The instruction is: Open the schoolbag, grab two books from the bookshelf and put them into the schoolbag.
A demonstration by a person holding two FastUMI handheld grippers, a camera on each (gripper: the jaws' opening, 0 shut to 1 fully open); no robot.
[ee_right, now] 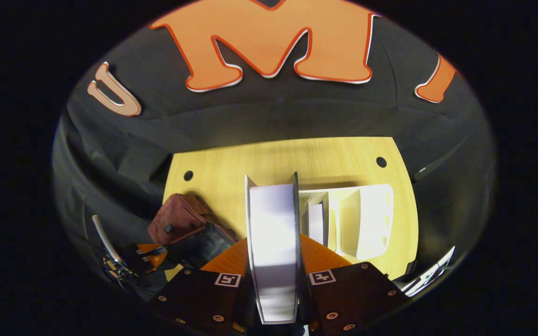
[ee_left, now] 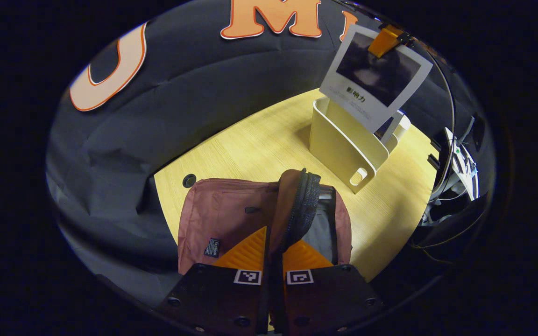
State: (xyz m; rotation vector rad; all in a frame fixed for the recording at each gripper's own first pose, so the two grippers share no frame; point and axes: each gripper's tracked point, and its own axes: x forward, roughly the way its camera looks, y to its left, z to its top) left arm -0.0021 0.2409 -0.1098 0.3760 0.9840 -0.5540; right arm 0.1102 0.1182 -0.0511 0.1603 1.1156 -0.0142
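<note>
Reddish schoolbag (ee_left: 222, 219) lies unzipped on the desk (ee_left: 259, 144). White-covered book (ee_right: 273, 242) is raised above cream bookshelf (ee_left: 343, 154), which holds another book (ee_right: 315, 223).

Left gripper (ee_left: 274, 254): riding low in the left gripper view, fingers drawn nearly together and pinching the zipped edge of the schoolbag flap (ee_left: 297, 210) between them, holding it raised. Right gripper (ee_right: 273, 261): sitting at the bottom of the right gripper view, fingers pressing on both faces of an upright book (ee_right: 273, 242), its page edge facing the camera; seen from the left gripper view, it is hanging high at upper right, gripping that book by its top corner. The left gripper is also showing small at lower left in the right gripper view.
</note>
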